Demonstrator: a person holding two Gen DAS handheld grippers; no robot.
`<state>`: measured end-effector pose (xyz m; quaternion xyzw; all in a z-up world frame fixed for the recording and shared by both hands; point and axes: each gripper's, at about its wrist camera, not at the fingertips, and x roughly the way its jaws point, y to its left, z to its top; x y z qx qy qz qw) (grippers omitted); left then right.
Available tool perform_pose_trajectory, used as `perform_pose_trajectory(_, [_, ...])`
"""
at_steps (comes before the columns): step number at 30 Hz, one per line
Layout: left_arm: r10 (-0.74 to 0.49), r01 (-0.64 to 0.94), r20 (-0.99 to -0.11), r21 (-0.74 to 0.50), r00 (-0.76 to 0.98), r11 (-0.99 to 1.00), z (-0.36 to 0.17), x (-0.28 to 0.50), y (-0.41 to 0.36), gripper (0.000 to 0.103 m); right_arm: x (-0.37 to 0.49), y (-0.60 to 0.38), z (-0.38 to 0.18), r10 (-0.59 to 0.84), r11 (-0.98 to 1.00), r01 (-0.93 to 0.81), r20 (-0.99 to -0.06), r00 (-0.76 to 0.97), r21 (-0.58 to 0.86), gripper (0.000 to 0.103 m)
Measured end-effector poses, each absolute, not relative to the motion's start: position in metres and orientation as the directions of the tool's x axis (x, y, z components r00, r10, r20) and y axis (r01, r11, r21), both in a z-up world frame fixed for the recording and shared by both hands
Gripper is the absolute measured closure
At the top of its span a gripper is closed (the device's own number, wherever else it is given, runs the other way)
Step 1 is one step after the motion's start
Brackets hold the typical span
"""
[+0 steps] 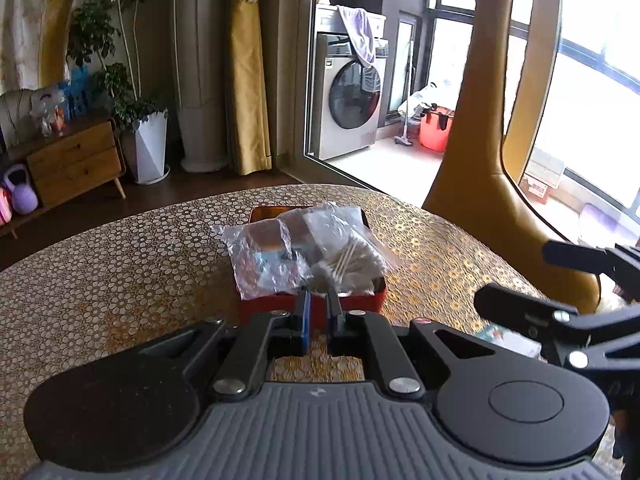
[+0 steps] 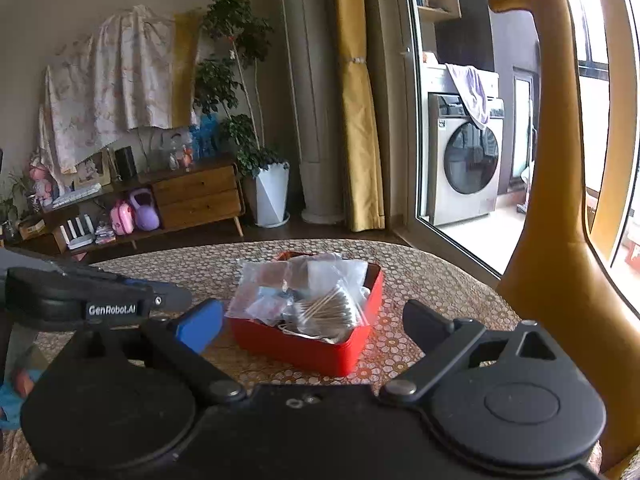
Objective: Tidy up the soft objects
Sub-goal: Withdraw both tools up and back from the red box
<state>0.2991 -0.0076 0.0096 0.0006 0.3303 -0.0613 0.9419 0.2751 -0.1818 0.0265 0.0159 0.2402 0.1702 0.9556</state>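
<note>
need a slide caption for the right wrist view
Open right gripper facing a red box filled with clear plastic bags, cotton swabs on top, on a patterned table.

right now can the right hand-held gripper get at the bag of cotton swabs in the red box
Probably yes. The right hand-held gripper is open and faces the red box, and the bag of cotton swabs lies on top of the pile at the near side. Only bare tablecloth lies between them.

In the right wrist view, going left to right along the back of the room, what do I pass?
Low wooden drawer cabinet → white faceted plant pot → mustard yellow curtain → silver front-loading washing machine → tall mustard giraffe figure.
</note>
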Motion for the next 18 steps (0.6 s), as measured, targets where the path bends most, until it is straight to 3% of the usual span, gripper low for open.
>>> perform_pose_trajectory(6, [-0.151, 0.159, -0.615, -0.042, 0.774, 0.986, 0.013, 0.268, -0.005, 0.092, 0.250, -0.179, 0.030, 0.352, 0.936, -0.328, -0.417, 0.838, 0.129, 0.006])
perform_pose_trajectory(7, [-0.150, 0.165, -0.604, -0.030, 0.782, 0.986, 0.014, 0.261, -0.006, 0.088, 0.246, -0.178, 0.030, 0.353, 0.935, -0.329, -0.412, 0.840, 0.130, 0.006])
perform_pose_trajectory(8, [-0.149, 0.171, -0.592, -0.020, 0.792, 0.985, 0.015, 0.255, -0.007, 0.072, 0.241, -0.177, 0.030, 0.354, 0.935, -0.331, -0.404, 0.844, 0.130, 0.006])
perform_pose_trajectory(9, [-0.151, 0.175, -0.582, -0.015, 0.799, 0.984, 0.016, 0.249, -0.008, 0.044, 0.236, -0.177, 0.030, 0.356, 0.934, -0.333, -0.398, 0.846, 0.128, 0.006])
perform_pose_trajectory(10, [-0.154, 0.178, -0.567, -0.014, 0.809, 0.984, 0.017, 0.243, -0.008, 0.031, 0.232, -0.177, 0.030, 0.357, 0.934, -0.334, -0.394, 0.847, 0.127, 0.006])
perform_pose_trajectory(11, [-0.141, 0.163, -0.549, -0.009, 0.824, 0.987, 0.018, 0.236, -0.007, 0.025, 0.228, -0.175, 0.030, 0.357, 0.934, -0.335, -0.391, 0.848, 0.126, 0.006])
perform_pose_trajectory(18, [-0.153, 0.169, -0.504, -0.013, 0.850, 0.986, 0.021, 0.204, -0.005, 0.015, 0.207, -0.178, 0.035, 0.368, 0.930, -0.334, -0.361, 0.857, 0.155, 0.006])
